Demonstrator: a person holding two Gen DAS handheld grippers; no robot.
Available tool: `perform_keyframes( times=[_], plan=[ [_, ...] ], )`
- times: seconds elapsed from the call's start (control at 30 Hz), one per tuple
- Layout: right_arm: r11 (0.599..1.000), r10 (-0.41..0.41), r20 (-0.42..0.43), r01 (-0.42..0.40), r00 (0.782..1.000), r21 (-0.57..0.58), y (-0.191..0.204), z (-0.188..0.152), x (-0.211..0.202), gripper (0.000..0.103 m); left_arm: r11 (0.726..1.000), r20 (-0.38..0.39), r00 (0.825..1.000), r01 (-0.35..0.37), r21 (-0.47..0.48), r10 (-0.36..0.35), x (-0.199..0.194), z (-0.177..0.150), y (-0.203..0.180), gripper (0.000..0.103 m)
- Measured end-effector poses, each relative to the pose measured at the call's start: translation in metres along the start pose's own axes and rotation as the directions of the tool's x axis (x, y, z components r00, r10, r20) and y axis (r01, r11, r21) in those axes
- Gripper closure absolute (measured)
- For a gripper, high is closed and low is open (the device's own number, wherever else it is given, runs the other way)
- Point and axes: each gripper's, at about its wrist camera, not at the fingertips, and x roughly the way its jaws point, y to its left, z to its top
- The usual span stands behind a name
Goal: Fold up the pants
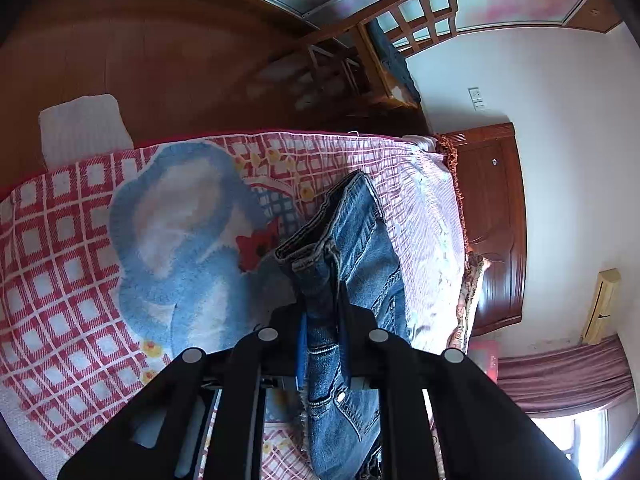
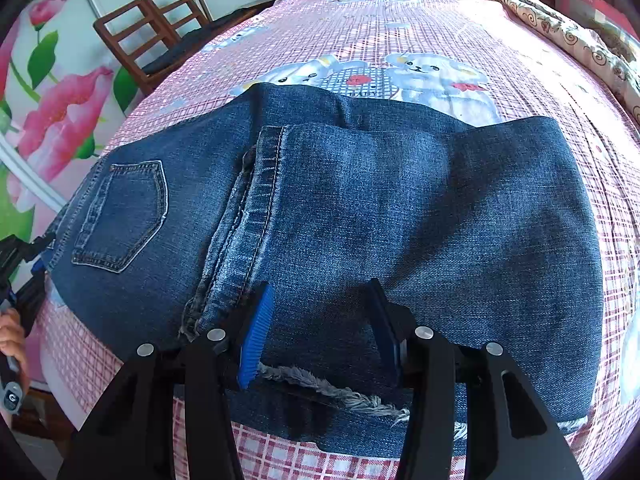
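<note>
Blue jeans (image 2: 360, 208) lie on the bed, legs folded back over the seat, back pocket (image 2: 120, 216) at the left, frayed hems (image 2: 340, 392) at the near edge. My right gripper (image 2: 320, 320) is open, its blue pads either side of the top denim layer near the hems, just above or touching it. My left gripper (image 1: 322, 320) is shut on the waistband end of the jeans (image 1: 348, 256), which bunch and hang between its fingers. The left gripper also shows at the far left of the right wrist view (image 2: 24, 264), at the jeans' waist edge.
The bed has a pink-and-red checked sheet with bear prints (image 2: 420, 40). A wooden chair (image 2: 148, 36) stands beyond the bed's left side. A wooden headboard (image 1: 496, 220) and a patterned quilt (image 2: 580, 40) lie along the far side. A flowered wardrobe door (image 2: 48, 120) is at the left.
</note>
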Motion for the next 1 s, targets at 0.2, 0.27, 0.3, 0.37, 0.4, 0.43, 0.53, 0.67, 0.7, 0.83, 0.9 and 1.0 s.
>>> perform_keyframes(
  times=[0.2,0.27,0.3,0.37,0.4,0.43,0.53,0.67,0.7,0.83,0.9,1.0],
  plan=[
    [1.000,0.021,0.002,-0.021,1.000,0.024,-0.002,0.000,-0.001,0.056,0.994,0.006,0.995,0.099,0.055,-0.100,-0.016,-0.005,-0.026,0.093],
    [0.999,0.021,0.003,-0.021,1.000,0.026,-0.002,0.000,0.000,0.056,0.988,0.004,0.991,0.132,0.076,-0.132,-0.019,-0.006,-0.038,0.093],
    [0.999,0.024,0.004,-0.024,1.000,0.030,-0.002,0.000,-0.001,0.056,0.986,0.003,0.990,0.143,0.090,-0.144,-0.020,-0.007,-0.044,0.093],
    [0.998,0.035,0.006,-0.036,0.999,0.043,-0.004,0.000,-0.001,0.056,0.978,-0.003,0.986,0.168,0.119,-0.169,-0.022,-0.010,-0.056,0.093],
    [0.998,0.045,0.006,-0.045,0.999,0.053,-0.006,0.000,0.000,0.056,0.975,-0.007,0.984,0.178,0.134,-0.179,-0.022,-0.012,-0.063,0.093],
    [0.996,0.055,0.007,-0.056,0.998,0.065,-0.007,0.000,-0.001,0.056,0.971,-0.012,0.982,0.188,0.150,-0.188,-0.023,-0.014,-0.067,0.093],
    [0.991,0.084,0.010,-0.085,0.996,0.099,-0.012,0.001,-0.001,0.056,0.954,-0.030,0.976,0.216,0.206,-0.214,-0.025,-0.022,-0.087,0.093],
    [0.974,0.175,0.023,-0.177,0.984,0.144,-0.017,0.003,-0.002,0.034,0.922,-0.064,0.967,0.253,0.294,-0.245,-0.027,-0.042,-0.118,0.093],
    [0.962,0.213,0.027,-0.214,0.977,0.171,-0.020,0.005,-0.003,0.033,0.911,-0.078,0.965,0.263,0.318,-0.251,-0.027,-0.049,-0.126,0.093],
    [0.863,0.307,0.100,-0.321,0.946,0.390,-0.047,0.002,-0.021,0.033,0.853,-0.143,0.955,0.296,0.430,-0.260,-0.027,-0.086,-0.165,0.093],
    [0.820,0.330,0.161,-0.367,0.930,0.439,-0.062,-0.006,-0.037,0.032,0.813,-0.182,0.950,0.310,0.492,-0.252,-0.025,-0.109,-0.182,0.093],
    [0.775,0.338,0.228,-0.407,0.913,0.483,-0.084,-0.024,-0.062,0.032,0.747,-0.246,0.943,0.329,0.578,-0.225,-0.020,-0.149,-0.202,0.093]
  ],
)
